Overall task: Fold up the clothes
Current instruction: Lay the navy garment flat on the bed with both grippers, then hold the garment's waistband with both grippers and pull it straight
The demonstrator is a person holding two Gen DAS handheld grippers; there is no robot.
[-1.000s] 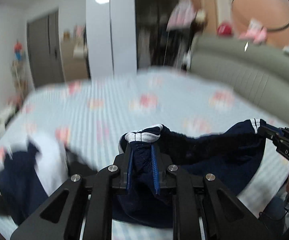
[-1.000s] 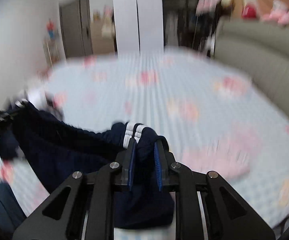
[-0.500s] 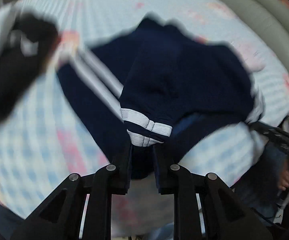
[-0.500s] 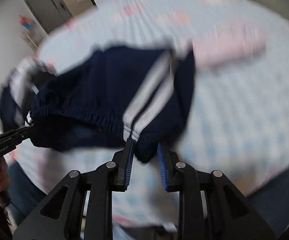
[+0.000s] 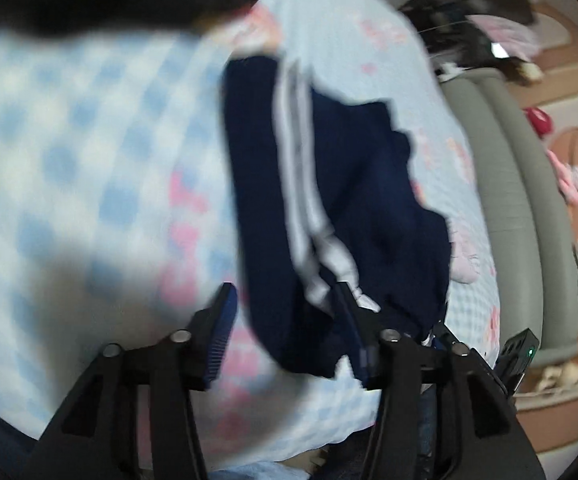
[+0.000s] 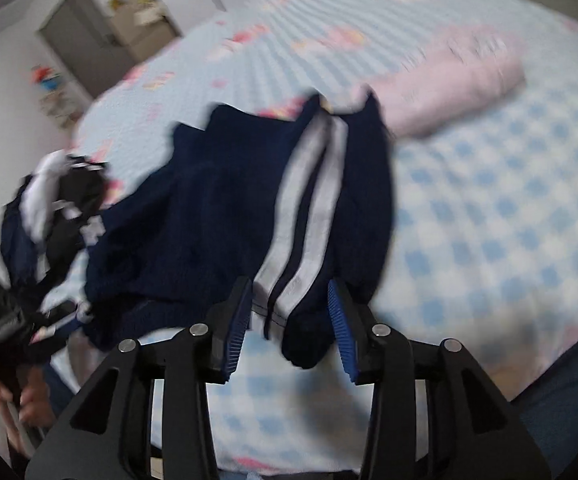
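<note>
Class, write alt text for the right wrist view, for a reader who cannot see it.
Navy trousers with two pale side stripes lie on a bed covered in blue-and-white check, their near end between the spread fingers of the open right gripper. A folded pink garment lies beyond them and a dark heap of clothes to the left.

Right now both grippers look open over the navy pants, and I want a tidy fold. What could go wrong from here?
1. The navy pants lie bunched, their waist edge near the bed edge; they may slide off.
2. A second dark garment sits close beside them; a regrasp by the left gripper could catch it.
3. The right gripper straddles the striped side; closing there may grab one layer only.
</note>
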